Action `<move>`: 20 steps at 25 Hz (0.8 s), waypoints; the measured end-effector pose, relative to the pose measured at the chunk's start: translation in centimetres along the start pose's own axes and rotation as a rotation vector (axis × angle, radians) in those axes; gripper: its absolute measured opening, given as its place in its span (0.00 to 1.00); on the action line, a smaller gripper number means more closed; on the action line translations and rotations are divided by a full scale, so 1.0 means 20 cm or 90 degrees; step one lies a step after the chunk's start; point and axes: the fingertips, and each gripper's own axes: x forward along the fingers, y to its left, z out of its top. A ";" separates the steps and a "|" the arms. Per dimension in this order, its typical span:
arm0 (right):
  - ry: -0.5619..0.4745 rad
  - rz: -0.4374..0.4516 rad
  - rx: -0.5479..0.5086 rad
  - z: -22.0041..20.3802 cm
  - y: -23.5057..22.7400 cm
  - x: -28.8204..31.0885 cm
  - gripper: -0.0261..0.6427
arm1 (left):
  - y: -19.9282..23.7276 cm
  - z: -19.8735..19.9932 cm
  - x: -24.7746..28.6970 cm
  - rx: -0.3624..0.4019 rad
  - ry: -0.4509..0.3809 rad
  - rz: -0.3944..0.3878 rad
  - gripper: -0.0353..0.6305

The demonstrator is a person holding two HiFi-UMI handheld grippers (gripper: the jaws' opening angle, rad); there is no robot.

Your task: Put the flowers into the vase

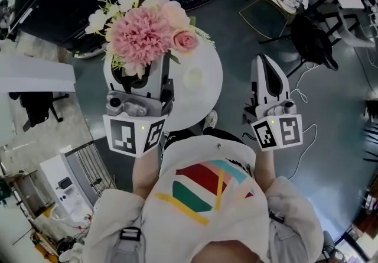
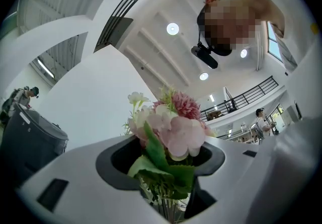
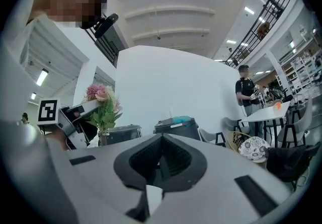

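Left hand-held gripper point(image 1: 142, 78) clamps the flowers point(image 1: 144, 31) by the stems, blooms at 12 o'clock — a pale round thing point(image 1: 193, 77), maybe the vase, lies at its 2 o'clock on the counter point(image 1: 204, 102); right hand-held gripper point(image 1: 267, 70) shut, empty

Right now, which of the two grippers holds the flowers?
The left gripper: its jaws are shut on the stems of the flowers. The right gripper has its jaws together, with nothing between them.

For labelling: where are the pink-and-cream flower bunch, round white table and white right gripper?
pink-and-cream flower bunch point(image 1: 142, 34): head view, big pink bloom.
round white table point(image 1: 202, 94): head view, bare top.
white right gripper point(image 1: 264, 61): head view, fingertip end.
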 end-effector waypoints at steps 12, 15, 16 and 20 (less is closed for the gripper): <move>0.012 -0.001 -0.004 0.04 -0.10 -0.09 0.05 | -0.19 -0.25 -0.03 0.004 0.079 -0.042 0.44; 0.027 -0.004 0.003 0.00 -0.18 -0.16 0.05 | -0.25 -0.42 -0.08 0.008 0.107 -0.033 0.44; 0.036 -0.008 0.004 -0.02 -0.21 -0.18 0.05 | -0.27 -0.47 -0.10 0.008 0.114 -0.029 0.44; 0.076 -0.021 0.015 -0.13 -0.27 -0.23 0.05 | -0.24 -0.64 -0.15 0.010 0.129 -0.005 0.44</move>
